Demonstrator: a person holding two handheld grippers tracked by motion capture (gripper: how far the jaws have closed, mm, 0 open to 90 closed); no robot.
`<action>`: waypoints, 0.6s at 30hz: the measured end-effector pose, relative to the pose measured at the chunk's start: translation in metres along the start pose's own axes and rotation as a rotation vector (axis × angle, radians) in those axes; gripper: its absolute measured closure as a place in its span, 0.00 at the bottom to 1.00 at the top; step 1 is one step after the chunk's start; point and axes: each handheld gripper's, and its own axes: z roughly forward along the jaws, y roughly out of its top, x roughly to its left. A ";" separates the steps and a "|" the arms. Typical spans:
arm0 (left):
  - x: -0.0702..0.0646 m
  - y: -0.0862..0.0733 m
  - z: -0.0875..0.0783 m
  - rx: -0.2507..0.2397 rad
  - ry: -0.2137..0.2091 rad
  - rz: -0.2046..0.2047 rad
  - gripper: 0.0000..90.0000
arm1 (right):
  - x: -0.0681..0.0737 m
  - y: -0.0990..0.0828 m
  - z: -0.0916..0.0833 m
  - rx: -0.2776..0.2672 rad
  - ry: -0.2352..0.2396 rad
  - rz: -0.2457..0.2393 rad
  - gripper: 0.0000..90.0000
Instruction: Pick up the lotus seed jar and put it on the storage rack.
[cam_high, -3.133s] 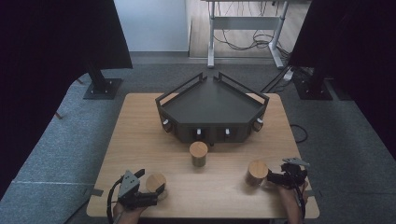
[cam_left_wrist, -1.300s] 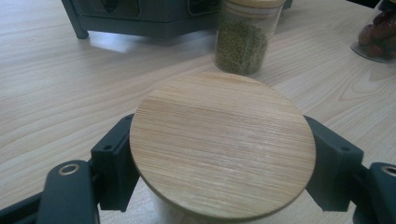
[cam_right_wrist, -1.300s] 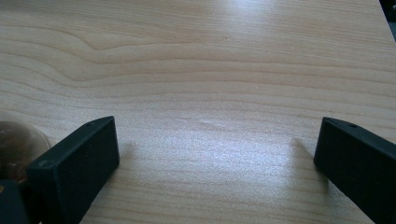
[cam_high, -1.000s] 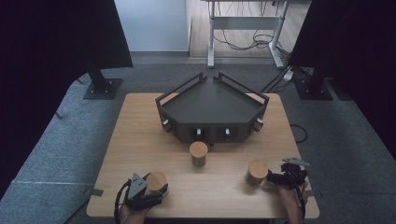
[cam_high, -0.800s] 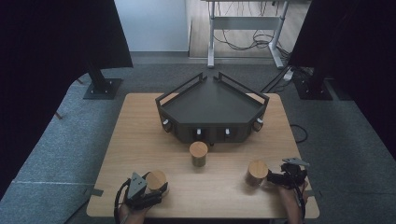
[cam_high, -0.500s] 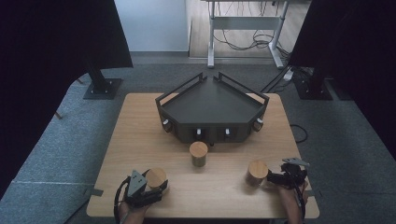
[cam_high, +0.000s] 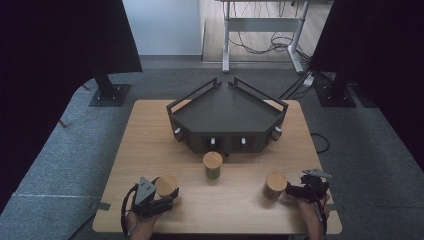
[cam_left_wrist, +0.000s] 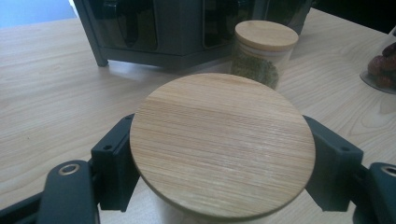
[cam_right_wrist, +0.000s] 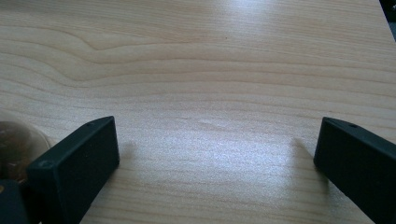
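Overhead, a person sits at a wooden table (cam_high: 150, 130) with a two-jaw gripper in each hand. At the near left corner, the left gripper (cam_high: 159, 196) has its jaws clamped on either side of a jar with a round wooden lid (cam_left_wrist: 222, 144), just under the lid, probably a firm hold so the jar can be lifted. At the near right, the right gripper (cam_high: 294, 191) rests with its jaws spread wide over bare wood, holding nothing; a second jar (cam_high: 275, 185) stands just beside it, likely next to be picked up. A third jar (cam_high: 213, 164), filled with something green, stands in the middle, directly in front of a dark angular rack (cam_high: 227, 117), which may be where the jars belong. Count: three lidded jars, two grippers, one rack.
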 end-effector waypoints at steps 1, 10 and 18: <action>0.000 0.001 0.000 0.000 -0.001 0.001 0.27 | 0.000 0.000 0.000 0.000 0.000 0.000 0.00; 0.005 0.010 0.004 -0.008 -0.007 -0.003 0.27 | 0.000 0.000 0.000 0.000 0.000 0.000 0.00; 0.010 0.019 0.006 -0.017 -0.012 -0.014 0.27 | 0.000 0.000 0.000 0.000 0.000 0.000 0.00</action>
